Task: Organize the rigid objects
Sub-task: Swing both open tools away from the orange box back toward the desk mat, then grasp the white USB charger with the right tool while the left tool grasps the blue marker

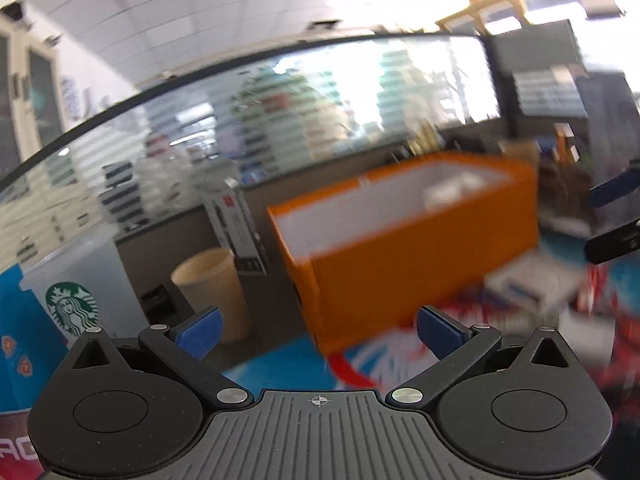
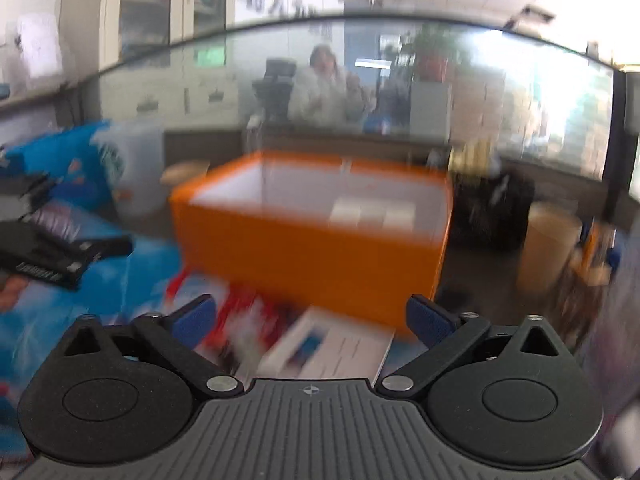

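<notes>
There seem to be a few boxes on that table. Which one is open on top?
The big orange box, with white inner walls and small white items inside. The white box lying flat in front of it and the black box to the left are both closed.

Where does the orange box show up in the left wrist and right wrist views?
Left wrist: the orange box sits right of centre, open top showing, beyond the open left gripper.
Right wrist: the orange box is at centre, straight ahead of the open right gripper.
Shared landmark: the Starbucks cup, far left in the left view, upper left and blurred in the right.
</notes>
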`<state>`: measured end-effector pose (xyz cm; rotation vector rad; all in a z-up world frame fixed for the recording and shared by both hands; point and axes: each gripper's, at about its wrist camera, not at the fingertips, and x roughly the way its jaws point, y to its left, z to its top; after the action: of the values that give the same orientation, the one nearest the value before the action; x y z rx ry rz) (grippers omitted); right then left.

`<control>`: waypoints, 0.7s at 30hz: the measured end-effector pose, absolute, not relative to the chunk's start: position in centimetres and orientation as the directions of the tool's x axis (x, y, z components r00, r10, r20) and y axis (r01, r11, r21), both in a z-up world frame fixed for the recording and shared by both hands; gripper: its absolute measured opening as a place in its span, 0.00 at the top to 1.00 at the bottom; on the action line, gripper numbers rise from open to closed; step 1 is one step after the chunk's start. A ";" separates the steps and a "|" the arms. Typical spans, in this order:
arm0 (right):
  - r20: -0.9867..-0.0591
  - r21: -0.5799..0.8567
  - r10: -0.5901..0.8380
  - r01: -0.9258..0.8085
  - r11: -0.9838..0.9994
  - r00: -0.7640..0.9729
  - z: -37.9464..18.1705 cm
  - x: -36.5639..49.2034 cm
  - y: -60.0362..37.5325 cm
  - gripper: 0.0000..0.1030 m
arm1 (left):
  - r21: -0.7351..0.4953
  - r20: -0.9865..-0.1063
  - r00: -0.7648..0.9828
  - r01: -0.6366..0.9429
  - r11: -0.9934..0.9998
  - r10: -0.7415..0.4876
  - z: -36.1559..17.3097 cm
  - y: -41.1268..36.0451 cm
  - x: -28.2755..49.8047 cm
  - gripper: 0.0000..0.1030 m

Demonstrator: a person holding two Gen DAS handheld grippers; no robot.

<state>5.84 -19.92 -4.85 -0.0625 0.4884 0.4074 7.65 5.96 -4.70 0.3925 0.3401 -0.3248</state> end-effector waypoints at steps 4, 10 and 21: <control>-0.525 0.066 0.354 -0.378 0.923 0.774 -7.1 3.7 -19.1 0.33 | 0.354 -0.418 0.866 0.432 0.829 -0.273 -6.7 5.9 7.5 0.00; -0.567 0.080 0.361 -0.387 0.919 0.740 -8.2 3.2 -17.7 0.35 | 0.342 -0.427 0.815 0.547 0.764 -0.392 -7.3 6.1 6.8 0.00; -0.634 0.064 0.335 -0.385 0.921 0.696 -9.7 4.7 -15.9 0.45 | 0.357 -0.493 0.698 0.707 0.610 -0.520 -9.8 8.0 7.7 0.01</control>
<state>4.74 -15.91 -9.69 -0.0753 0.6922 0.4020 7.69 7.98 -9.80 0.5645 0.3595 -0.7262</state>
